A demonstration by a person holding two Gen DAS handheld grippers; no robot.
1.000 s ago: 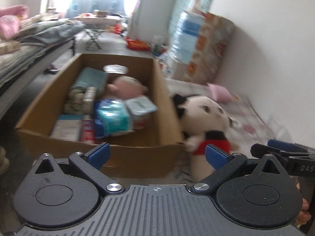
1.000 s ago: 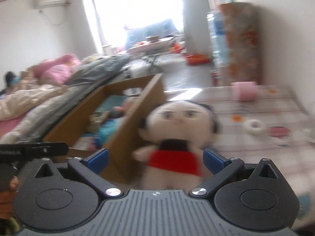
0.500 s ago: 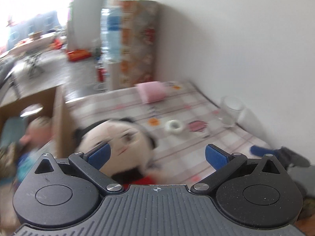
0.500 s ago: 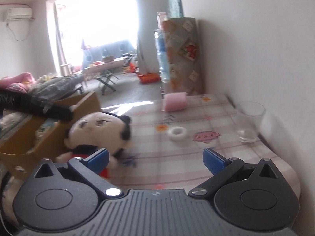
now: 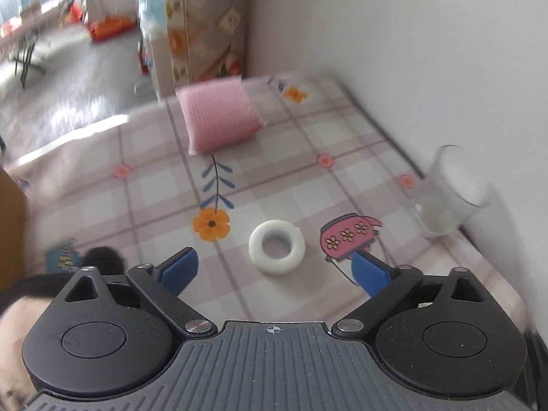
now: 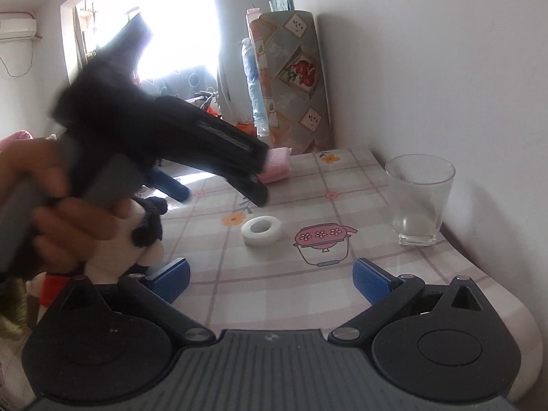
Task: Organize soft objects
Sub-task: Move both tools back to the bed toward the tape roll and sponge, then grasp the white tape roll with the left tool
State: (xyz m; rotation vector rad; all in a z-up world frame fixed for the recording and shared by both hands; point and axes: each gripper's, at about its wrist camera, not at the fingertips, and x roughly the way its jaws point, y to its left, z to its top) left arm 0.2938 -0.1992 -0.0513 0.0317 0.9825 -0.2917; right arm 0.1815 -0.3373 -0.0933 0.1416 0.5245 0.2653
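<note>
Left wrist view shows the left gripper [image 5: 274, 269] spread wide and empty, its jaws having just narrowed slightly, pointing at the pink cushion [image 5: 221, 121] — straight ahead beyond the tape roll [image 5: 276, 247], nearer this hand.

The left wrist view looks steeply down, close over the table [image 5: 301, 178]. The right wrist view faces it lower and flatter. Both share the white tape roll [image 5: 276, 252] [image 6: 261, 230] and glass [image 5: 451, 191] [image 6: 418, 199].

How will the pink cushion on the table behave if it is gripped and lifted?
The pink cushion looks puffy and knitted, so it will probably squash under pressure and sag somewhat. It likely weighs little for its bulk. Lying flat on the tablecloth, it should not roll.
</note>
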